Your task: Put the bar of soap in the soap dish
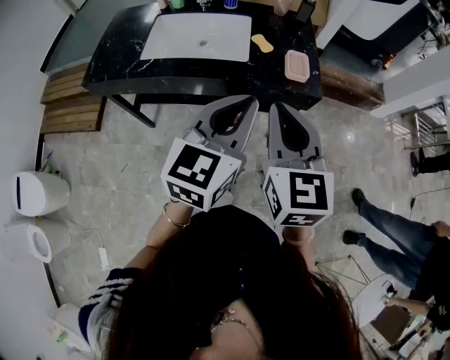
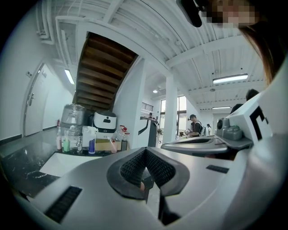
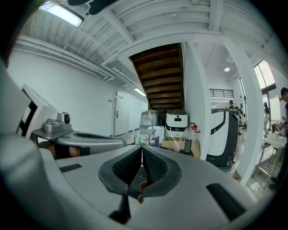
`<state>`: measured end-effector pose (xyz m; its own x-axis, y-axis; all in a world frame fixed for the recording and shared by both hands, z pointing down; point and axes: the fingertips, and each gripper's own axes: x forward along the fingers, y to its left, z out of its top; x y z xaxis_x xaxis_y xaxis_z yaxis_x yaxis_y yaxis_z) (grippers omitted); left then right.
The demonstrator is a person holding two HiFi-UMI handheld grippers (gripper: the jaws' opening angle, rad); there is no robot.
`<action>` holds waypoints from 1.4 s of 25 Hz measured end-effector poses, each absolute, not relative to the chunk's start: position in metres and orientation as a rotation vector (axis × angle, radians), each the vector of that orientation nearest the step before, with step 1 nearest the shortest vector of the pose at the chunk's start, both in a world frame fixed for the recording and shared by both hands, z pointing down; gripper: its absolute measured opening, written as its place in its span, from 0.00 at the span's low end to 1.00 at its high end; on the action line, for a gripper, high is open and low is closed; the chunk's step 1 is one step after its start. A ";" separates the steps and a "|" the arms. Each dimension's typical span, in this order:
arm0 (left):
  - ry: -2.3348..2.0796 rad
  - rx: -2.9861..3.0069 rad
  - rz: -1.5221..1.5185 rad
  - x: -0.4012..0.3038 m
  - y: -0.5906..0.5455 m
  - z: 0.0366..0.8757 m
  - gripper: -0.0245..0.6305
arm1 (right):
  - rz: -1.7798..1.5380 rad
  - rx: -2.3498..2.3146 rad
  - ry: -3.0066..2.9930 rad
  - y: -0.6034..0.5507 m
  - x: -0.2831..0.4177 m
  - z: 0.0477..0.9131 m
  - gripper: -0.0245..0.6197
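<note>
In the head view a yellow bar of soap (image 1: 262,43) lies on the black counter (image 1: 119,60), just right of the white sink (image 1: 197,36). The pink soap dish (image 1: 297,66) sits near the counter's right front corner, empty. I hold both grippers side by side over the floor, short of the counter's front edge. My left gripper (image 1: 249,101) (image 2: 145,151) is shut with nothing in it. My right gripper (image 1: 276,107) (image 3: 142,147) is also shut and empty. Neither gripper view shows the soap or the dish.
Bottles and cups (image 1: 204,4) (image 2: 76,140) line the back of the counter, with a phone (image 1: 305,10) at its right. A wooden bench (image 1: 70,105) and white bins (image 1: 39,193) stand at the left. People (image 1: 401,242) are on the floor at the right.
</note>
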<state>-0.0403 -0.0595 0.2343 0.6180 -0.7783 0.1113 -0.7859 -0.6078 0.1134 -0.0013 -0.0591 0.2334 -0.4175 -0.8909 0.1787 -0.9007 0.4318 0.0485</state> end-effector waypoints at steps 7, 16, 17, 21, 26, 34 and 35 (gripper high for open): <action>-1.299 2.667 0.071 -0.066 -0.098 0.239 0.03 | 0.097 1.571 -2.482 -0.096 -0.023 0.238 0.05; -1.298 2.641 0.091 -0.074 -0.143 0.248 0.03 | 0.114 1.547 -2.475 -0.142 -0.024 0.245 0.05; -1.302 2.638 0.093 -0.075 -0.148 0.250 0.03 | 0.116 1.542 -2.478 -0.148 -0.024 0.247 0.05; -1.325 2.623 0.100 -0.076 -0.178 0.256 0.03 | 0.115 1.515 -2.484 -0.177 -0.023 0.254 0.05; -1.350 2.601 0.112 -0.073 -0.223 0.263 0.03 | 0.109 1.468 -2.492 -0.222 -0.018 0.264 0.05; -1.395 2.553 0.135 -0.058 -0.303 0.271 0.03 | 0.163 1.366 -2.486 -0.298 -0.003 0.286 0.09; -1.403 2.544 0.137 -0.057 -0.312 0.273 0.03 | 0.176 1.350 -2.480 -0.305 -0.001 0.289 0.10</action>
